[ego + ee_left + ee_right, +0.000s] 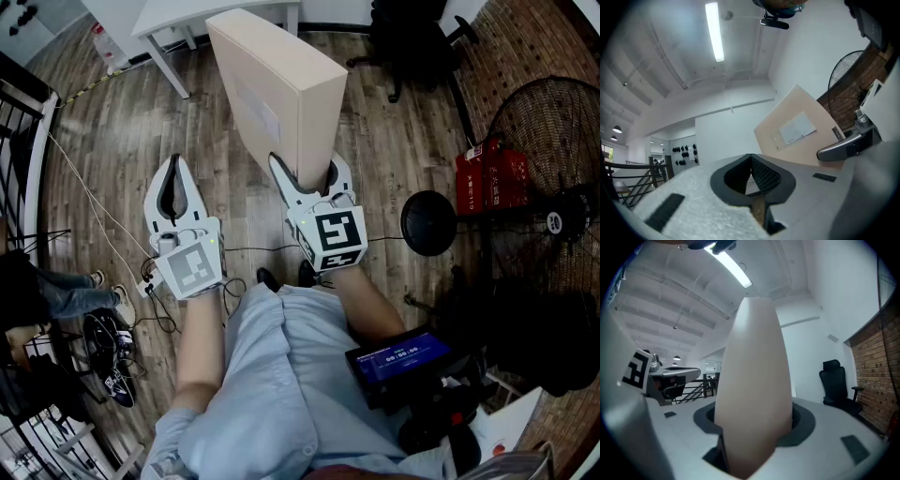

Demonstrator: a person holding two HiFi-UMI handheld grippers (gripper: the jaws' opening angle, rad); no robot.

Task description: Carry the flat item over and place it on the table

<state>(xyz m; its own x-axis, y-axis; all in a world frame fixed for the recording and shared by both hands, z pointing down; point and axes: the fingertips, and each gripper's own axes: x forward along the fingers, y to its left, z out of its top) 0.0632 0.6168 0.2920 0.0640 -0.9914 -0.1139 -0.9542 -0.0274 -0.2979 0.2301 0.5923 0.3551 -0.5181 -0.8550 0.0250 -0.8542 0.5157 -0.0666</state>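
Note:
A flat beige cardboard box (pixel 277 89) stands upright on edge, held up in the air over the wooden floor. My right gripper (pixel 310 176) is shut on its lower edge, one jaw on each face. In the right gripper view the box's narrow edge (pixel 754 380) fills the gap between the jaws and rises toward the ceiling. My left gripper (pixel 173 192) hangs beside it on the left, apart from the box, jaws shut with nothing between them. In the left gripper view the box's broad face (pixel 801 129) with a pale label shows at the right.
A white table (pixel 187 19) stands ahead at the top of the head view. A black office chair (pixel 412 37) is at top right. A standing fan (pixel 553 159) and a red container (pixel 492 178) are on the right. Cables (pixel 103 225) trail on the floor at left.

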